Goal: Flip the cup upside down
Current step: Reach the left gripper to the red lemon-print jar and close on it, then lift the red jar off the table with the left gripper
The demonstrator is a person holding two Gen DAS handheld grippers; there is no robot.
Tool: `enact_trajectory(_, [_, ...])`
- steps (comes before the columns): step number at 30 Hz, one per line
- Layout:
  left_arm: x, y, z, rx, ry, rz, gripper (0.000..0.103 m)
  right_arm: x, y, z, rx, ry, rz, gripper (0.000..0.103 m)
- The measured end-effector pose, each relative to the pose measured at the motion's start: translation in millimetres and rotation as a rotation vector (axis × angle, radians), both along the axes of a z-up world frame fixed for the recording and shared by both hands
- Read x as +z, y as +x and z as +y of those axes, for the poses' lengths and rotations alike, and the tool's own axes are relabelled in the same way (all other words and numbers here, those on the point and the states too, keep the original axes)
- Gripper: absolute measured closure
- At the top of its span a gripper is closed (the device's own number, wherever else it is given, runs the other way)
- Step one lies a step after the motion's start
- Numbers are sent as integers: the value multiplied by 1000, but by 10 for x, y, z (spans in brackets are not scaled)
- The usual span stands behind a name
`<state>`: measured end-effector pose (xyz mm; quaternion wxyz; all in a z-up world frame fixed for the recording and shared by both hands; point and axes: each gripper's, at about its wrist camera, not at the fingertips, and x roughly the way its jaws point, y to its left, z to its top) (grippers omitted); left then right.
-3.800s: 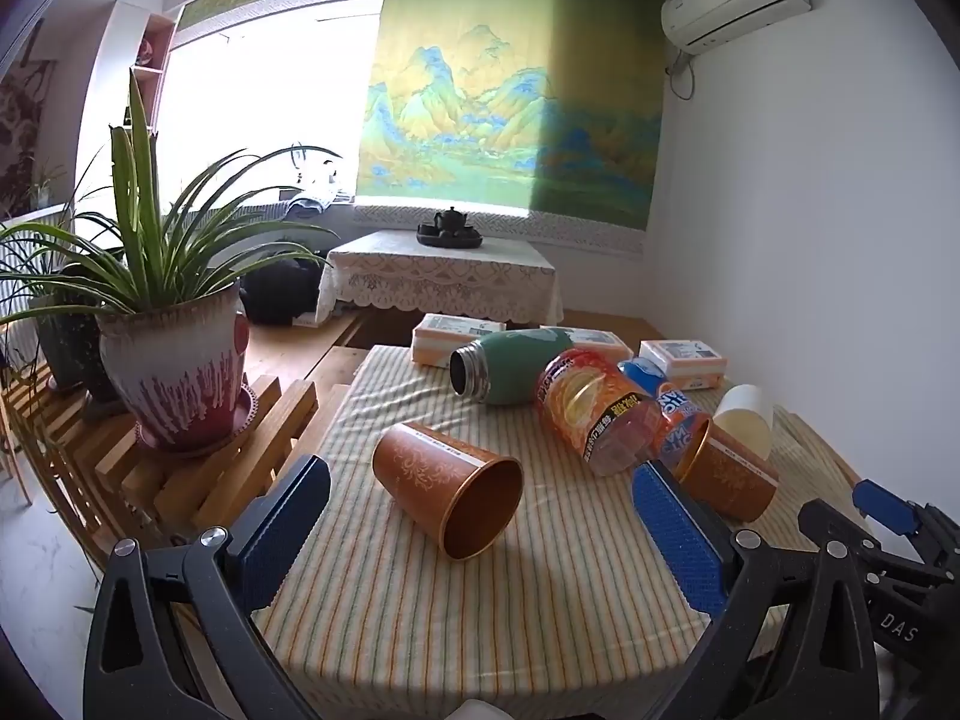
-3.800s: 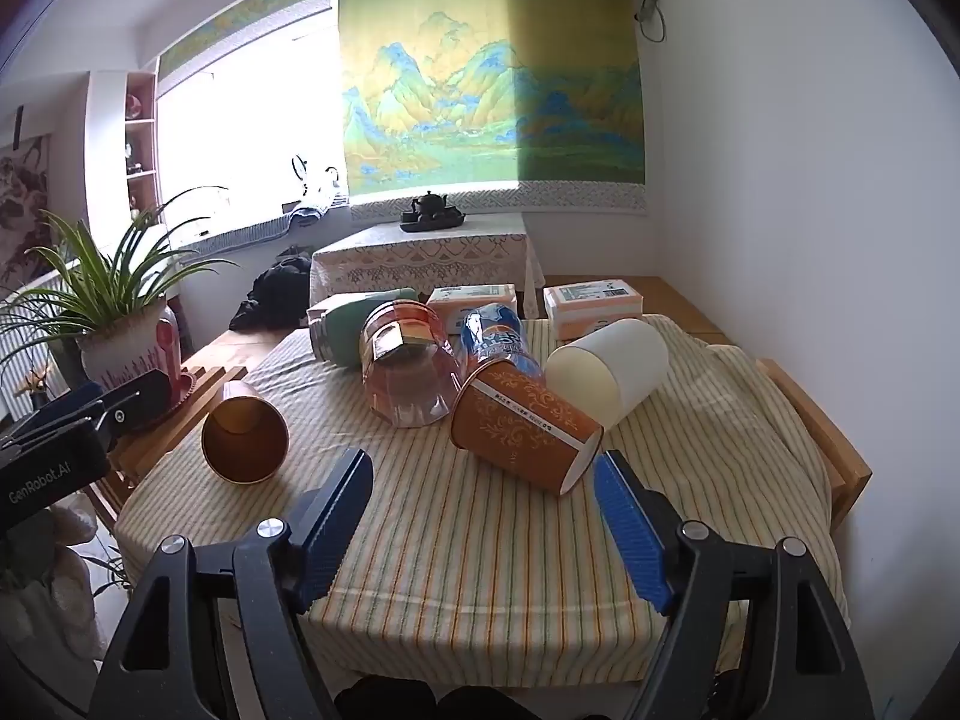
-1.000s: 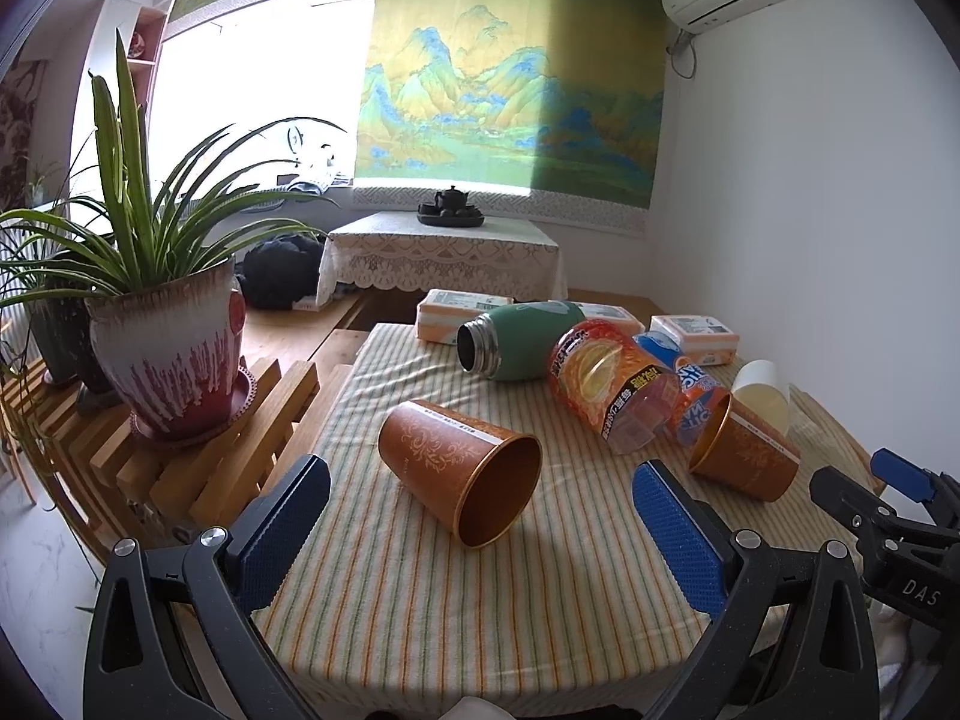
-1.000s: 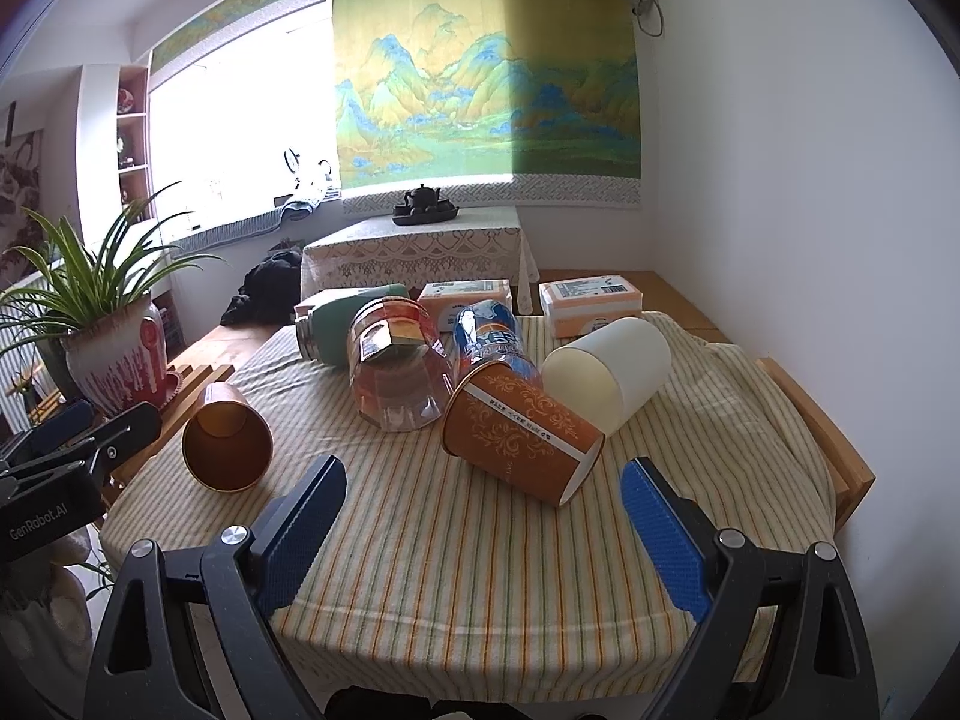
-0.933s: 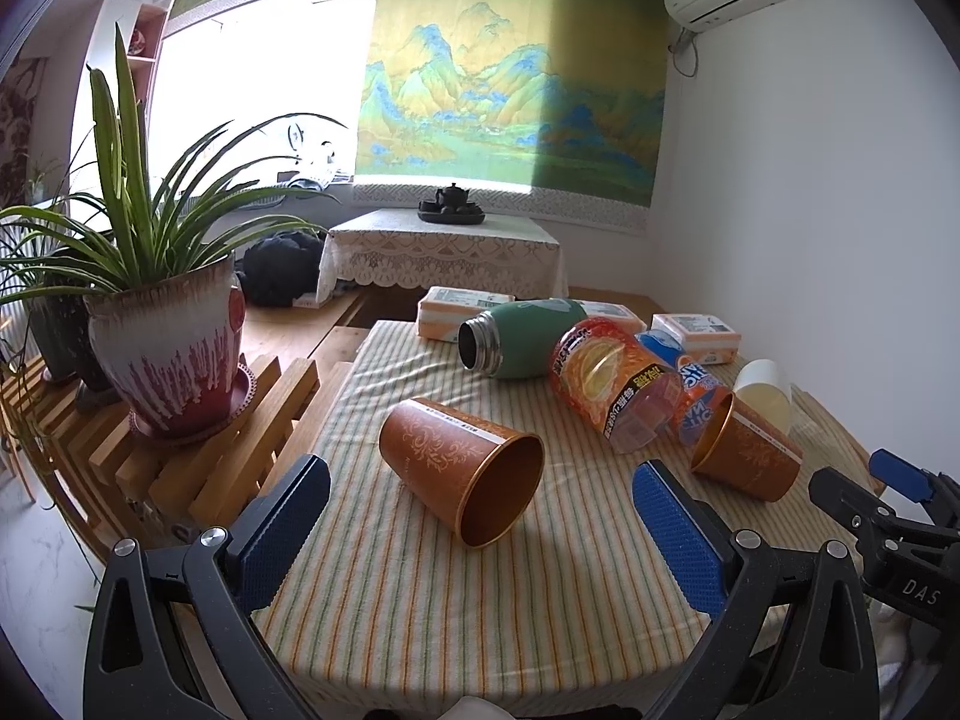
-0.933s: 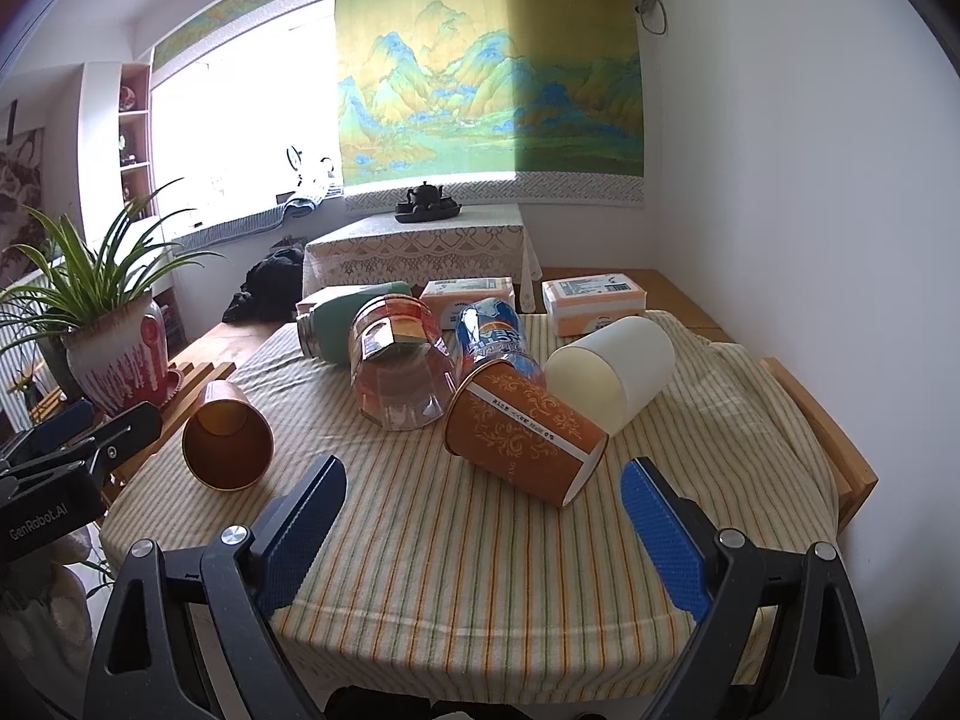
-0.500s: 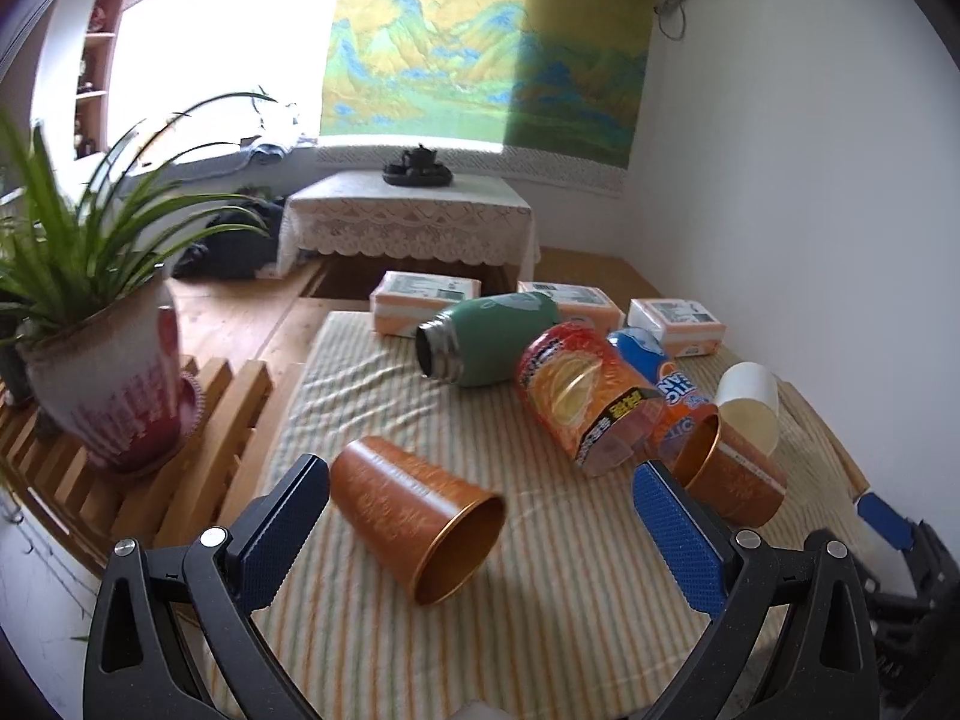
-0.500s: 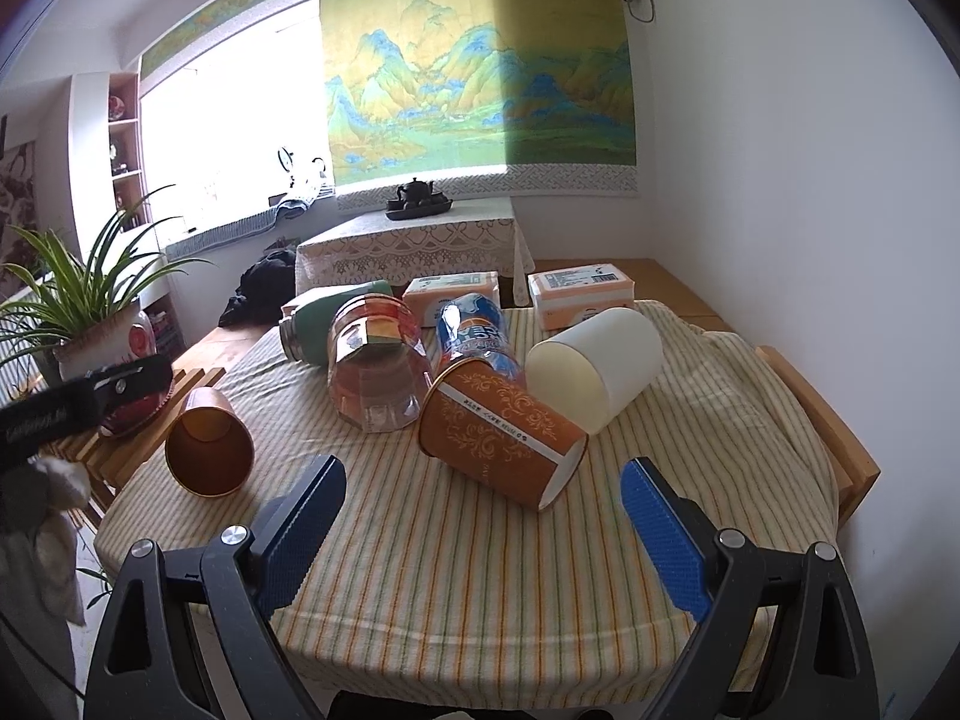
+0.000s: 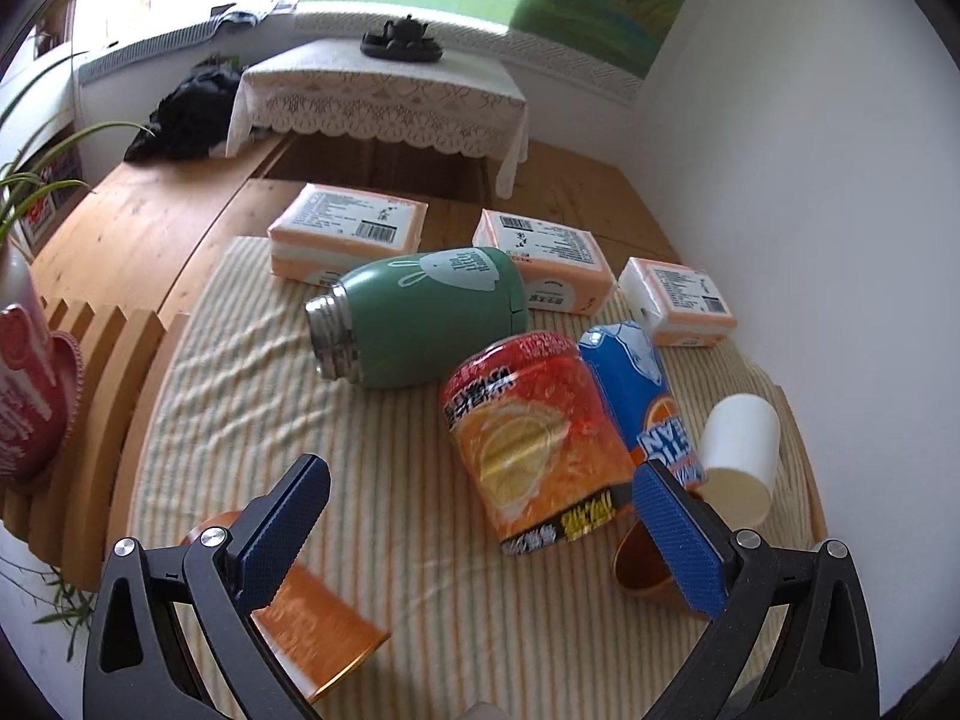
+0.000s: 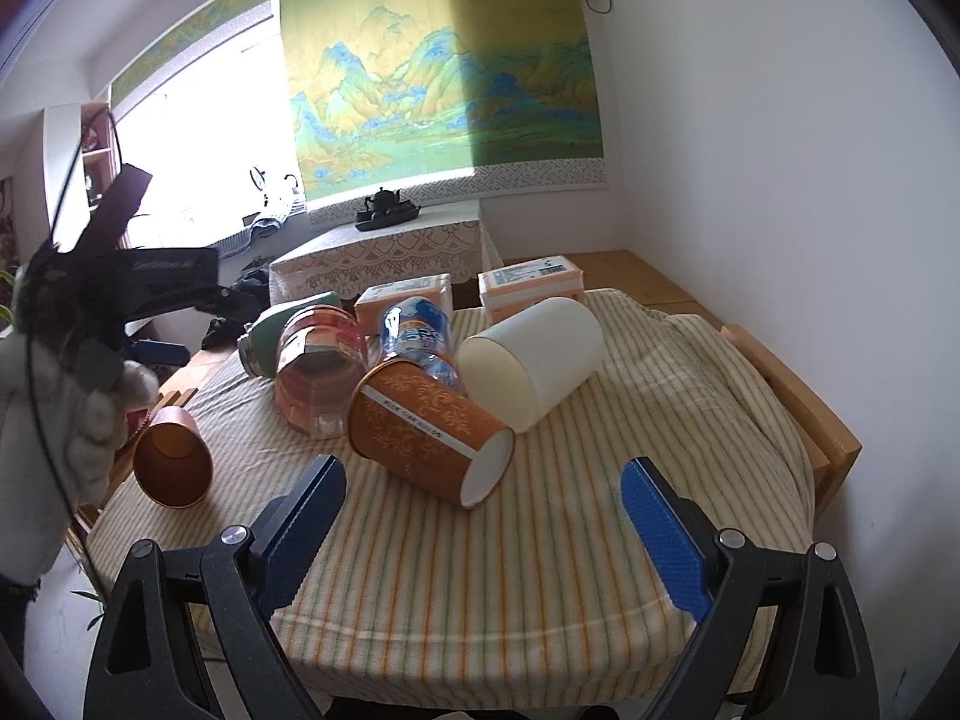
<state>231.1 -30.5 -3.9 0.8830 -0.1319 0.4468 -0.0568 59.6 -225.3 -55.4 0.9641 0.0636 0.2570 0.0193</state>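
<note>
A copper-orange cup [image 9: 318, 630] lies on its side on the striped tablecloth [image 9: 252, 396], just below my left gripper [image 9: 480, 534], partly hidden by its left finger. It also shows in the right wrist view [image 10: 173, 462] at the table's left edge, mouth toward the camera. My left gripper is open and empty, held above the cup and tilted down. My right gripper [image 10: 480, 531] is open and empty over the table's front edge. A patterned orange paper cup [image 10: 429, 438] and a white cup [image 10: 534, 360] lie on their sides ahead of it.
A green flask [image 9: 420, 318], an orange snack jar [image 9: 534, 438], a blue bottle [image 9: 636, 384] and three tissue packs [image 9: 348, 234] lie at the middle and back. A potted plant's pot [image 9: 24, 384] stands on a wooden rack at the left. A wall runs along the right.
My left gripper has risen, moved forward and tilted down, so the copper cup has slid to the bottom left of its view. The right gripper has barely moved.
</note>
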Motion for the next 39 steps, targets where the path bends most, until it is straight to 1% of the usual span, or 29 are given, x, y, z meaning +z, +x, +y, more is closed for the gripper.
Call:
enact_trajectory(2, [-64, 157, -22, 14, -28, 38, 1, -19, 4, -36, -5, 6, 5, 12])
enact_trajectory(5, [-157, 319, 11, 57, -105, 91, 1, -37, 3, -91, -14, 15, 7, 12])
enact_trajectory(8, [-211, 394, 8, 83, -135, 103, 1, -50, -7, -137, -23, 16, 8, 12])
enact_trajectory(12, [-287, 508, -67, 82, -160, 138, 1, -92, 15, -227, -33, 36, 17, 12])
enact_trajectory(17, [-403, 612, -138, 99, -174, 173, 2, -127, 25, -303, -41, 52, 22, 12])
enact_trajectory(27, [-498, 712, -264, 102, -178, 196, 4, -143, -52, -414, -66, 66, 21, 12])
enact_trajectory(33, [-544, 734, -299, 109, -162, 194, 10, -123, -92, -433, -71, 60, 13, 12])
enact_trajectory(34, [-550, 721, -277, 110, -166, 198, 14, -120, -95, -437, -73, 59, 13, 12])
enact_trajectory(39, [-579, 749, -294, 102, -171, 196, 14, -117, -97, -445, -72, 59, 13, 12])
